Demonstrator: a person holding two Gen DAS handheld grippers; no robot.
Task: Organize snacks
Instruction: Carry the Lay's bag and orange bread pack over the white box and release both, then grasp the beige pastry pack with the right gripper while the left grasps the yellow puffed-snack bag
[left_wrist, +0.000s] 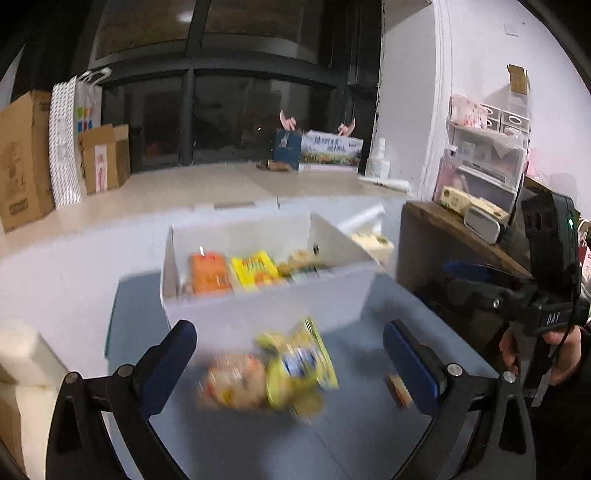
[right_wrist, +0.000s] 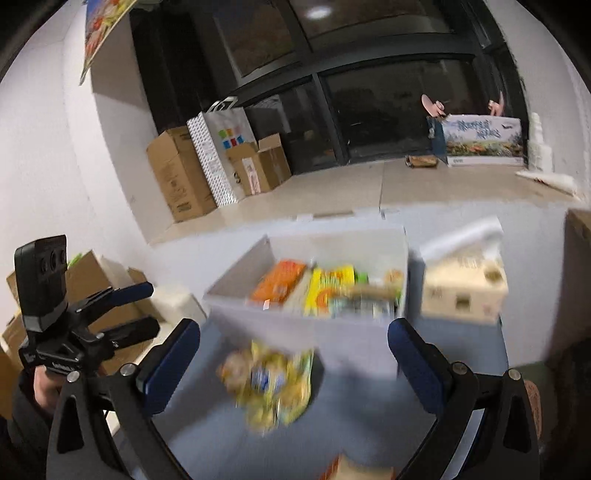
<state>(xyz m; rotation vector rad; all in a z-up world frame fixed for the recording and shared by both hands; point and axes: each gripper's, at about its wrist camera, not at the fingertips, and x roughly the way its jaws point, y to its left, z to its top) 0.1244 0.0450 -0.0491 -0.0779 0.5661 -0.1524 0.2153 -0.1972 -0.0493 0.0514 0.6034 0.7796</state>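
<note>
left gripper standing wide apart, nothing clamped, pads touching nothing. right gripper likewise spread wide, gripping nothing. lying blurred between and just ahead of both sets of fingers, on the blue-grey table: a small heap of snack packets, yellow wrapper with a blue patch beside a pale orange-speckled bag. sitting beyond the heap, further out from the fingertips: white open box holding an orange packet, a yellow packet and more snacks toward its right end. resting right of the box, a beige carton. showing at the left view's right edge, the other tool held in a hand.
</note>
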